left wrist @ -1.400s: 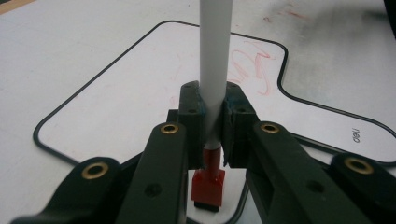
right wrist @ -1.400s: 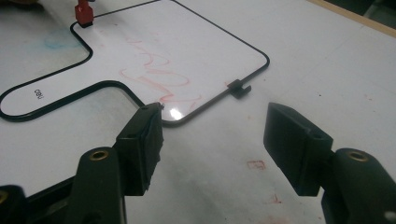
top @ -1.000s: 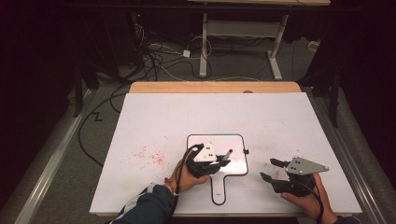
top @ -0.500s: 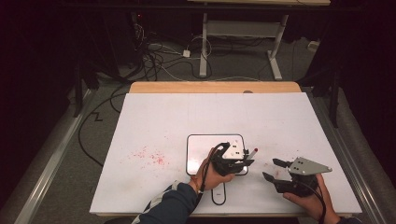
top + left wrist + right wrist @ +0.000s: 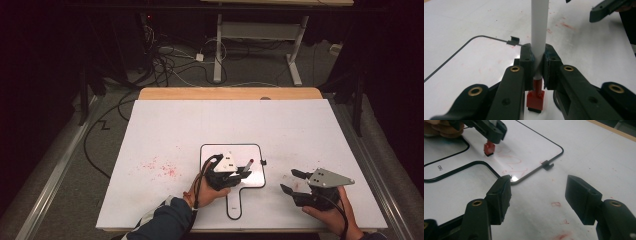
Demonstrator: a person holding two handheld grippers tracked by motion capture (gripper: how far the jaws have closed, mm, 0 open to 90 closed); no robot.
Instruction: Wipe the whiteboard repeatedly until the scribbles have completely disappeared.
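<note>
Marker point(image 5: 539, 37), clenched upright in the left tool point(image 5: 231, 175) at lower centre of the high view, presses its red tip onto the small whiteboard point(image 5: 252, 152); steady light strokes seem best, while the right tool point(image 5: 295, 181) waits released on the tabletop point(image 5: 200, 125).

Black tools point(image 5: 246, 172), brass screws; grey plate; blue sleeve point(image 5: 165, 222).
</note>
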